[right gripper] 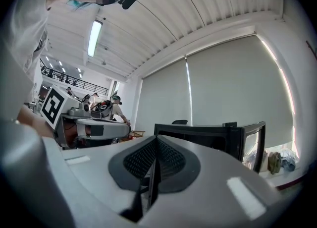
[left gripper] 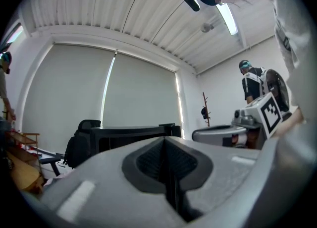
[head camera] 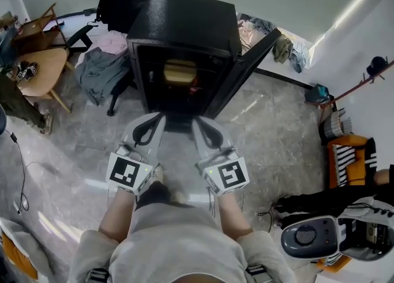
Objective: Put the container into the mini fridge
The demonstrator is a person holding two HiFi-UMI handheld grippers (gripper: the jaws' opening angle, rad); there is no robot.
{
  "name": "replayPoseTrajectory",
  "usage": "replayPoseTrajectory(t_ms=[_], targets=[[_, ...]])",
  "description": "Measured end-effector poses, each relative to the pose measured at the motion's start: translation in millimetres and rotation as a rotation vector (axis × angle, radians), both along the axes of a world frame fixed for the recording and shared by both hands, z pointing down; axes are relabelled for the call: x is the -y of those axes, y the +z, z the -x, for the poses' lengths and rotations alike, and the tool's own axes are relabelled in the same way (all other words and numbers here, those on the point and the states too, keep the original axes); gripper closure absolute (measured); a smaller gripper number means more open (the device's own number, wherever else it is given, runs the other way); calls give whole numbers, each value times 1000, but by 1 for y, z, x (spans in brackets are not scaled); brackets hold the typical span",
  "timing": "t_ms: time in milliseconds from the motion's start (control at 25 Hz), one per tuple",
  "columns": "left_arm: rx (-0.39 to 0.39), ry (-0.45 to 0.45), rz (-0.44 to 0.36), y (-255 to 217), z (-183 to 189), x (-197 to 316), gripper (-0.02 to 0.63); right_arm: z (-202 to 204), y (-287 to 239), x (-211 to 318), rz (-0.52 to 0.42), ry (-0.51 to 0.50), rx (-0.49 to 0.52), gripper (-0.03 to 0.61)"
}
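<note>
Nearest the head camera, the person (head camera: 178, 245) is holding both tools out over the floor (head camera: 277, 128), just in front of the mini fridge (head camera: 184, 23). The left tool (head camera: 154, 122) is sitting clenched, its jaws pressed together on nothing, and the right tool (head camera: 202, 125) beside it is likewise clenched and empty. The yellowish container (head camera: 180, 71) is resting on a shelf inside the mini fridge, well apart from both tools, so the placing is looking done. With the door (head camera: 246, 66) standing open at the right, closing it may be all that is remaining.
</note>
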State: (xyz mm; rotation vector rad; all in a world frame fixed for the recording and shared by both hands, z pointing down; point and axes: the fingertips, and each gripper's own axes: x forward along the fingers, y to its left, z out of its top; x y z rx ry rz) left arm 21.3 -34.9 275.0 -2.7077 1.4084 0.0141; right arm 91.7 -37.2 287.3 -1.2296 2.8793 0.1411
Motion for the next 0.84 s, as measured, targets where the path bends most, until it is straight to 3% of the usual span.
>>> replayPoseTrajectory(t_ms=[840], targets=[[1,-60,-14,-8,-8,-7,612,-12,-11,-4,-28,-14,51,580]])
